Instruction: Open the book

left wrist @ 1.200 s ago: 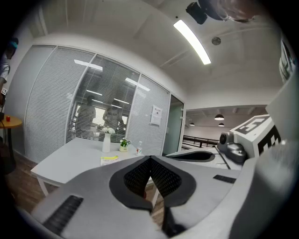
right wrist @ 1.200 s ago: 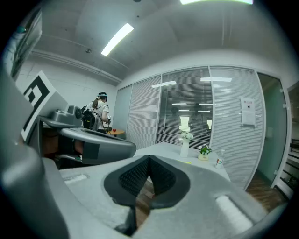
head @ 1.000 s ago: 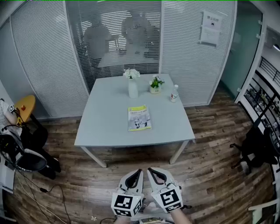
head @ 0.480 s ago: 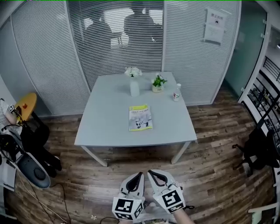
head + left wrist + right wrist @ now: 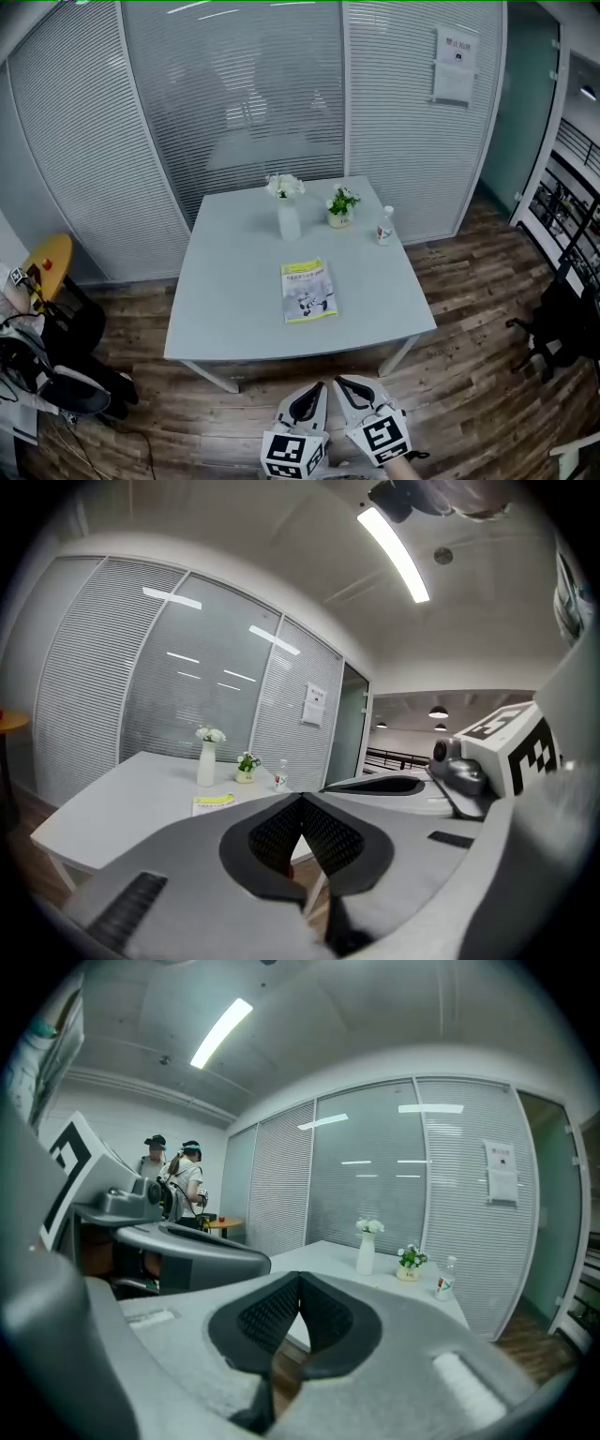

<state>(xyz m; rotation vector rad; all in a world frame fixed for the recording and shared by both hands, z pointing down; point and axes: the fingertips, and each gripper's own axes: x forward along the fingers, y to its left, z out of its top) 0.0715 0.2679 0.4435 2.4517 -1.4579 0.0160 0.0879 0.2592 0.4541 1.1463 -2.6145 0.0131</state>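
**Both claws clenched and empty, book shut on the table**

The book (image 5: 308, 291) lies flat and closed at the middle of the head view, yellow-green band at its top edge. It rests on the pale grey table (image 5: 225, 309), a little toward the near edge. Behind it, toward the top of the frame, stand a white vase (image 5: 288, 221) with white flowers, a small potted plant (image 5: 340, 206) to the vase's right, and a clear bottle (image 5: 384, 227) further right again. All three are well apart from the book.

The left claw (image 5: 317, 394) and the right claw (image 5: 349, 389) show at the bottom centre of the head view, side by side over the wooden floor (image 5: 469, 375). Both are short of the table's near edge and touch nothing on it. In the left gripper view the left claw (image 5: 302, 799) has its dark pads pressed together with nothing between them; the book (image 5: 214, 802) appears small, left of the tips. In the right gripper view the right claw (image 5: 300, 1279) is likewise closed tight on nothing, with the vase (image 5: 366, 1252) beyond it to the right.

A glass partition with blinds (image 5: 234, 122) fills the top of the head view, and a notice sheet (image 5: 454, 64) hangs at upper right. At mid-left of the right gripper view stand what seem to be two people (image 5: 178, 1185), too small to make out clearly.
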